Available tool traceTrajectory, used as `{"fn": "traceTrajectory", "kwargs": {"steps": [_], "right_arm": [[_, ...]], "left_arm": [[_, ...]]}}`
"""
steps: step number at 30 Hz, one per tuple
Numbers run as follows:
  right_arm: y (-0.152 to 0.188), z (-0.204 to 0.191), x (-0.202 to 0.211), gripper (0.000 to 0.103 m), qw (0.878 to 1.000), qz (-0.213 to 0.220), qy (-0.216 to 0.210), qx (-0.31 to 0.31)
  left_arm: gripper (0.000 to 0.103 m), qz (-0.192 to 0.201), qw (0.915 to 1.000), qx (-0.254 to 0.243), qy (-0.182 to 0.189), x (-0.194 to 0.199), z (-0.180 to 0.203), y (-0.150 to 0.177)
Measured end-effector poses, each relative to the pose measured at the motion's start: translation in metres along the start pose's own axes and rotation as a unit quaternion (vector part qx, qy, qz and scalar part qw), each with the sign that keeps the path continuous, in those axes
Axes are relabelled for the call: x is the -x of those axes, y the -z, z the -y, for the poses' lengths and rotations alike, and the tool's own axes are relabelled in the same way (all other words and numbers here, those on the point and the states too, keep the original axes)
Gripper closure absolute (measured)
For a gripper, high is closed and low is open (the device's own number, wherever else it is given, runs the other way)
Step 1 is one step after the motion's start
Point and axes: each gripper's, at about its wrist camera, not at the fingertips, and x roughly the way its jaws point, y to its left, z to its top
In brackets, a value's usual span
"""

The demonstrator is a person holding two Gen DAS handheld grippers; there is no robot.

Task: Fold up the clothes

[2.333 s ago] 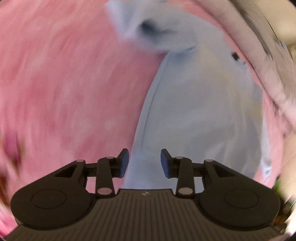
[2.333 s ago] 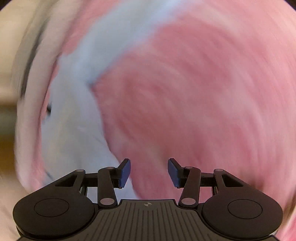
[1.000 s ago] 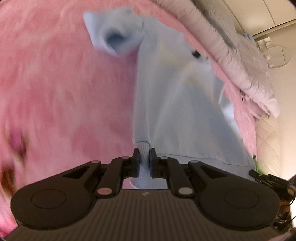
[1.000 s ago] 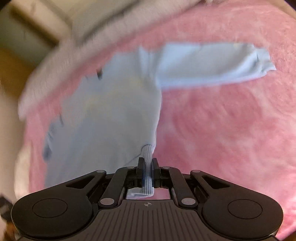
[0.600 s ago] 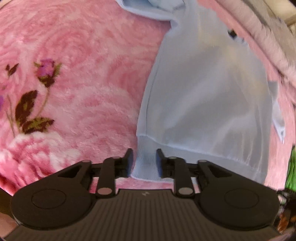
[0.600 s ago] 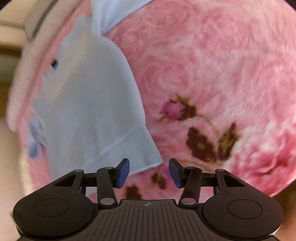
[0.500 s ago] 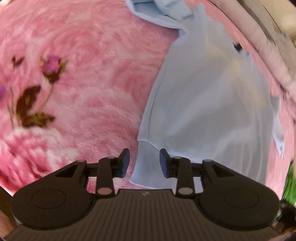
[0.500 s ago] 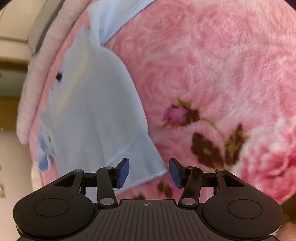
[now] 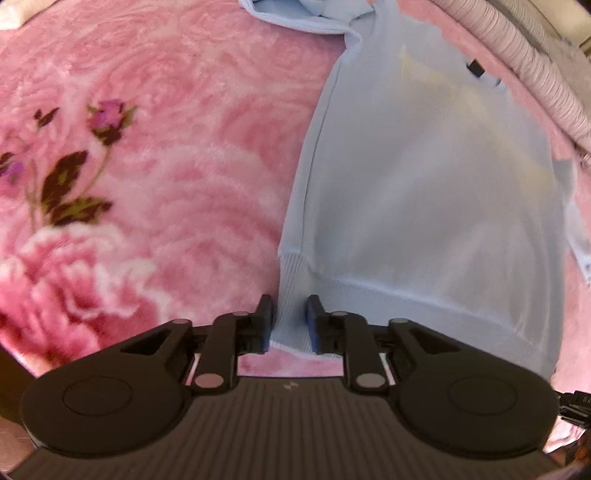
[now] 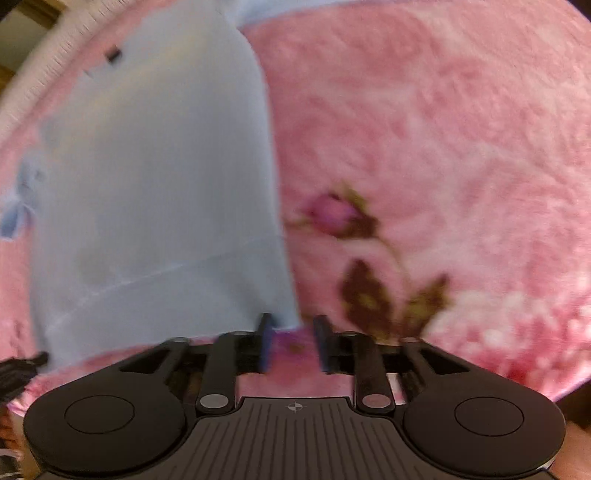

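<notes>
1. Across the pink floral blanket point(image 9: 155, 155) a light blue sweater point(image 9: 424, 184) lies spread flat, its ribbed hem toward the near edge of the blanket and its collar end toward the far edge, where a grey-pink ribbed cover point(image 9: 517, 55) runs along.
2. At the hem's corner seen in the left wrist view, the left gripper point(image 9: 289, 323) has its jaws spread, with the ribbed band lying between them; the pads are not pressed onto the cloth, so I judge nothing is pinched.
3. Just off the opposite hem corner, the right gripper point(image 10: 293, 341) is likewise parted, with only blanket between its fingers; the sweater's point(image 10: 155, 184) corner sits just beside its inner finger. This view is blurred.
4. One sleeve point(image 9: 306, 14) shows bunched near the far edge; the other is a small scrap at the sweater's side and hard to read.
5. Judged from this, the garment is laid out and smoothed but no fold is visible yet: the sleeves and the body remain to be folded, so the task looks early.
</notes>
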Motion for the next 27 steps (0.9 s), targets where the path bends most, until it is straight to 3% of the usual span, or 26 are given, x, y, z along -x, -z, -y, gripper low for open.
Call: {"fn": "traceTrajectory", "kwargs": {"steps": [3,7,11,13,15,17,18,20,21,23,27], "right_arm": [[-0.015,-0.003,0.008,0.071,0.999,-0.009,0.03,-0.02],[-0.045,-0.025,0.032,0.07,0.996,0.073,0.045,-0.016],[-0.079,-0.064,0.027,0.07,0.987,0.162,-0.001,0.003],[-0.1,-0.084,0.007,0.069,0.988,0.155,-0.01,-0.002],[-0.114,-0.096,-0.017,0.069,0.992,0.126,0.005,-0.012],[-0.124,-0.103,-0.034,0.069,0.994,0.108,0.021,-0.026],[-0.127,-0.103,-0.035,0.069,0.993,0.11,0.009,-0.032],[-0.133,-0.109,-0.036,0.069,0.992,0.115,-0.006,-0.042],[-0.134,-0.108,-0.037,0.069,0.992,0.117,-0.006,-0.042],[-0.133,-0.11,-0.036,0.069,0.992,0.115,-0.002,-0.044],[-0.134,-0.106,-0.036,0.069,0.992,0.098,0.011,-0.083]], "left_arm": [[0.085,0.0,0.9999,0.004,-0.015,0.013,-0.003,-0.001],[0.083,0.041,0.9945,-0.071,-0.066,0.035,0.009,-0.024],[0.08,0.087,0.9752,-0.18,-0.096,0.032,0.028,-0.071],[0.079,0.105,0.9628,-0.228,-0.1,0.024,0.035,-0.098],[0.078,0.121,0.9437,-0.285,-0.117,0.009,0.049,-0.126],[0.071,0.147,0.9094,-0.358,-0.153,-0.006,0.067,-0.148],[0.069,0.16,0.8889,-0.394,-0.171,-0.014,0.076,-0.159],[0.065,0.185,0.8391,-0.47,-0.203,-0.033,0.09,-0.172],[0.063,0.195,0.812,-0.505,-0.219,-0.044,0.095,-0.176],[0.049,0.198,0.7522,-0.573,-0.259,-0.071,0.102,-0.184],[0.053,0.172,0.6229,-0.676,-0.354,-0.132,0.085,-0.185]]}}
